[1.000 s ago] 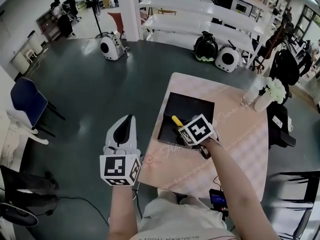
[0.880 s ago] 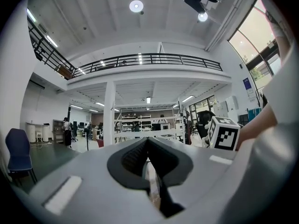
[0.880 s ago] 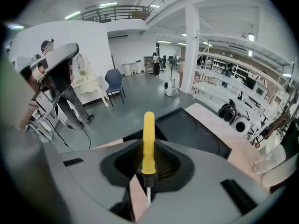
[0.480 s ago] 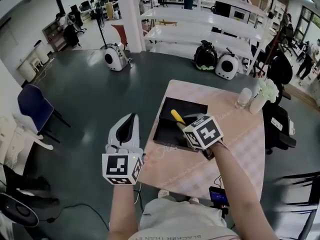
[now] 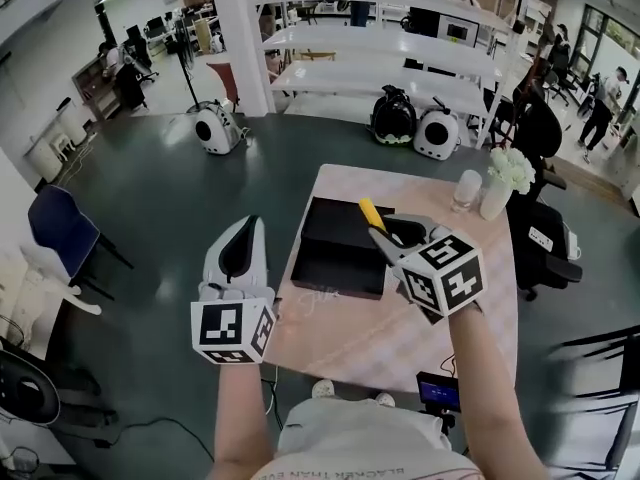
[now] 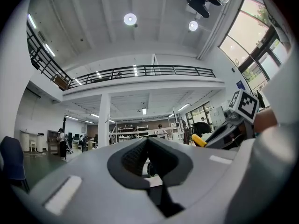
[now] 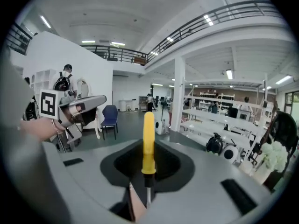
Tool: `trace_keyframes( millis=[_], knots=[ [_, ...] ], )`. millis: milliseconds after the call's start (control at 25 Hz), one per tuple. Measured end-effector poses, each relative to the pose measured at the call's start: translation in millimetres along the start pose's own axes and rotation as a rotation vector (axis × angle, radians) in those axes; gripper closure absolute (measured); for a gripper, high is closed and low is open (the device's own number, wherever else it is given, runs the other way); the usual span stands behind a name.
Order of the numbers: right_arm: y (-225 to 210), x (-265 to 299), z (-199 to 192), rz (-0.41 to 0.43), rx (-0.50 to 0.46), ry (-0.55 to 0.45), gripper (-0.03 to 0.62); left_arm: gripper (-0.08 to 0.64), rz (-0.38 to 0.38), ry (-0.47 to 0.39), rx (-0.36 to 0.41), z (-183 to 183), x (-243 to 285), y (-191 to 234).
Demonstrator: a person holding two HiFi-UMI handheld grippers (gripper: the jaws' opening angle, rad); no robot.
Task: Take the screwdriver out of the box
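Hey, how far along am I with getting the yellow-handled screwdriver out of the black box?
Done: the yellow-handled screwdriver looks out, held in the air above the flat black box on the pink table. In hand: the right gripper is clamped on its shaft, handle pointing away. Left: only setting it down somewhere. The left gripper hangs empty, jaws together, beside the table.

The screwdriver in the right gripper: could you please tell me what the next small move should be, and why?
Probably carry it sideways over the bare table and set it down. The right gripper is shut on the screwdriver near the base of its yellow handle and holds it above the black box, so it looks clear of the box already.
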State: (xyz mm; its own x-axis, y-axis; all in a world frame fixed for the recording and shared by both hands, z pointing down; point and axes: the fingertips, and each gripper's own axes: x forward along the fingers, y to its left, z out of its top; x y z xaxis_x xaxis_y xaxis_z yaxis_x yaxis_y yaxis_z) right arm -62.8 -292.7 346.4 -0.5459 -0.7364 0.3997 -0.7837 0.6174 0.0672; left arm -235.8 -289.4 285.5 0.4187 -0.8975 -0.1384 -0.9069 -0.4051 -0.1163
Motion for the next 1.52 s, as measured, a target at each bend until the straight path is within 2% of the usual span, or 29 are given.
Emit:
trace_keyframes(
  millis=[160,400,640,800,960,1120,1520],
  knots=[
    [-16.4,-40.5,14.9,-0.074,0.023,-0.117,0.511,0.551,-0.012,-0.016,0.001,9.1,0.5,-9.8],
    [-45.2,-98.1,30.6,-0.271,0.033,-0.267,0.512,0.551,-0.027,-0.044,0.012,17.2,1.1,-22.0],
    [-57.7,-141.9,34.0,-0.464,-0.054,-0.375,0.512,0.551,-0.032,-0.095,0.017,34.4,2.1,-27.7],
    [-57.0,-164.5,40.4,-0.571,-0.137,-0.392,0.512,0.551,-0.045,-0.132,0.025,48.6,3.4,-35.1],
    [-52.5,-179.5,48.7,-0.602,-0.154,-0.416,0.512,0.551,-0.057,-0.158,0.037,58.7,5.7,-41.9],
    [-50.5,-188.1,52.8,-0.601,-0.131,-0.422,0.512,0.551,-0.065,-0.167,0.033,63.1,8.8,-45.0],
    [-55.9,-188.3,39.3,-0.614,-0.119,-0.39,0.512,0.551,-0.077,-0.166,0.032,60.0,14.0,-50.6]
  ],
)
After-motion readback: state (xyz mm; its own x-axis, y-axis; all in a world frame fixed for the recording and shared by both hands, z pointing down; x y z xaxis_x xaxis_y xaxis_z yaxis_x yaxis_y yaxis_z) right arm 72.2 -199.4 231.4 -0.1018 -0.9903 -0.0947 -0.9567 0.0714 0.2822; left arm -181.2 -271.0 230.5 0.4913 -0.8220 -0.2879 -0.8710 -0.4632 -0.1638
